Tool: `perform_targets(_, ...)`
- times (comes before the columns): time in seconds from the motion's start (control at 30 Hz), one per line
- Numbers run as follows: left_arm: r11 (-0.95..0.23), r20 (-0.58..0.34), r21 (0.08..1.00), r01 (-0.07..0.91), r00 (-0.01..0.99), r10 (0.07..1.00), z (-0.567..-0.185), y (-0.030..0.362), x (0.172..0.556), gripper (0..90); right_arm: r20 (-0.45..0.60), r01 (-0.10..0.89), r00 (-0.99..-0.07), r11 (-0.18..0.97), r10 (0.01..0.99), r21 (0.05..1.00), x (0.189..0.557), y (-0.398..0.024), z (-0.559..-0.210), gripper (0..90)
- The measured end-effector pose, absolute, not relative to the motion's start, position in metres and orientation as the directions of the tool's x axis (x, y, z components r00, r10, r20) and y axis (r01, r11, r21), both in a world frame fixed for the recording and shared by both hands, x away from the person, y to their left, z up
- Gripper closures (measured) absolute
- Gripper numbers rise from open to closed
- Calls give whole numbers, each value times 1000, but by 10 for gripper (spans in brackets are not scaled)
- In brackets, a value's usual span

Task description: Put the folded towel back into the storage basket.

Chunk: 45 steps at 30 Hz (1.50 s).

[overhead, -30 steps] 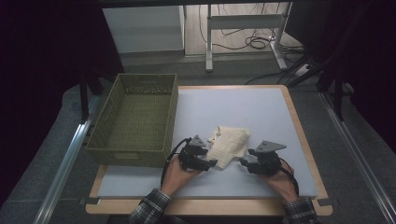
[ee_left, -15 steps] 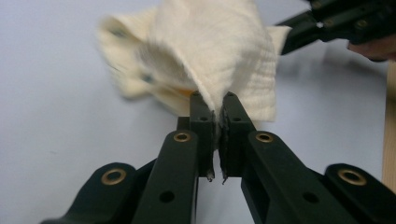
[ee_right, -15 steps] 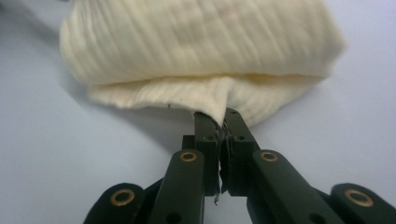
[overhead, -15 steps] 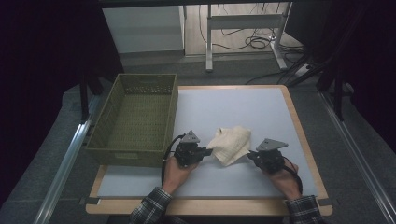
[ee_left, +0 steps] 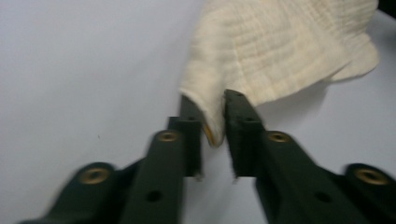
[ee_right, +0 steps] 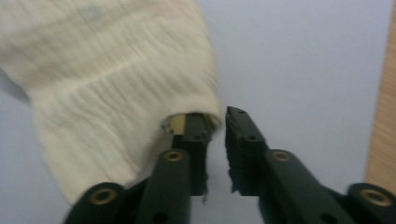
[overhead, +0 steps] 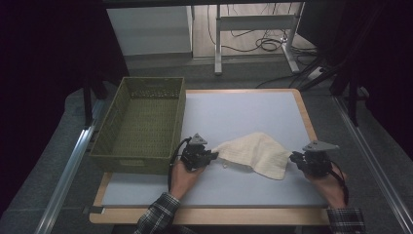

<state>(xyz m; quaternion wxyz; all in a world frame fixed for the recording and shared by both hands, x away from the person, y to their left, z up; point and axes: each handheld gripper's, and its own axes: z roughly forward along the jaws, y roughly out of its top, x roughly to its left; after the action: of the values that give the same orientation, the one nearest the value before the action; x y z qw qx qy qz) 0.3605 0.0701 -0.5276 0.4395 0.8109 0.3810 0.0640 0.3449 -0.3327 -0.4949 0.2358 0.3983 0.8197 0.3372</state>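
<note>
**One soft cloth, stretched between two grippers**

A single cream muslin cloth [overhead: 255,153] hangs between the grippers over the table's [overhead: 243,107] near half, at 6 o'clock. It looks light, limp and non-slippery; corners are the best holds. The left gripper [overhead: 212,157] pinches a corner. The right gripper's [overhead: 293,158] jaws have just been opening; the cloth drapes over one jaw, unclamped. One green basket [overhead: 141,124] sits at 9 o'clock.
</note>
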Motion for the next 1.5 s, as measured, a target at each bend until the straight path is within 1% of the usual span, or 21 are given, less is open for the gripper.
perform_targets(0.1,-342,-199,758,556,696,690,-531,68,358,599,-102,499,-555,428,826,754,339,-343,-496,677)
perform_targets(0.13,-350,-182,760,547,697,694,-530,68,355,555,-90,502,-550,415,830,758,336,-346,-495,667)
perform_targets(0.17,-359,-164,765,535,701,694,-529,68,352,539,-73,506,-553,404,830,762,332,-348,-494,658)
perform_targets(0.23,-376,-130,771,513,706,696,-527,68,348,512,-47,506,-572,398,819,765,323,-348,-494,640)
perform_targets(0.33,-387,-114,770,508,705,700,-527,67,348,494,-27,498,-607,407,794,765,310,-340,-496,631)
perform_targets(0.43,-385,-118,766,515,701,704,-529,68,351,483,19,504,-642,403,766,764,303,-330,-500,621)
perform_targets(0.57,-369,-150,758,539,693,705,-535,69,353,485,46,503,-679,419,733,756,298,-318,-506,603)
perform_targets(0.7,-364,-164,752,550,690,705,-538,72,354,535,30,501,-693,451,721,739,299,-310,-517,598)
perform_targets(0.73,-367,-162,751,550,691,705,-538,72,354,562,27,504,-693,458,720,732,300,-308,-521,599)
perform_targets(0.8,-370,-159,751,547,694,702,-539,71,355,600,16,499,-687,455,726,738,300,-308,-523,625)
perform_targets(0.83,-368,-164,754,544,698,697,-539,71,356,634,9,498,-681,455,732,738,300,-308,-523,667)
perform_targets(0.87,-365,-166,759,540,701,693,-539,70,355,689,-18,492,-674,467,738,734,299,-307,-523,726)
perform_targets(0.93,-362,-173,765,532,711,681,-540,69,355,794,-51,484,-663,480,747,732,298,-306,-523,813)
perform_targets(0.97,-362,-172,769,527,716,676,-540,69,354,834,-56,485,-662,484,747,729,297,-306,-522,843)
perform_targets(1.0,-361,-172,773,522,719,673,-539,68,353,850,-57,486,-663,486,747,727,297,-306,-521,857)
perform_targets(1.1,-350,-173,786,509,725,666,-534,68,350,856,-49,483,-672,487,739,728,297,-307,-518,869)
perform_targets(1.2,-324,-169,810,488,725,668,-522,71,351,856,-41,471,-665,461,746,752,298,-313,-508,869)
perform_targets(1.37,-306,-146,836,455,723,676,-497,69,360,853,-52,444,-642,426,765,788,307,-325,-480,868)
perform_targets(1.43,-312,-118,846,433,722,682,-483,61,368,852,-62,431,-630,415,774,801,315,-329,-467,868)
perform_targets(1.5,-313,-108,850,424,721,684,-473,54,378,852,-66,421,-614,397,787,816,329,-332,-451,868)
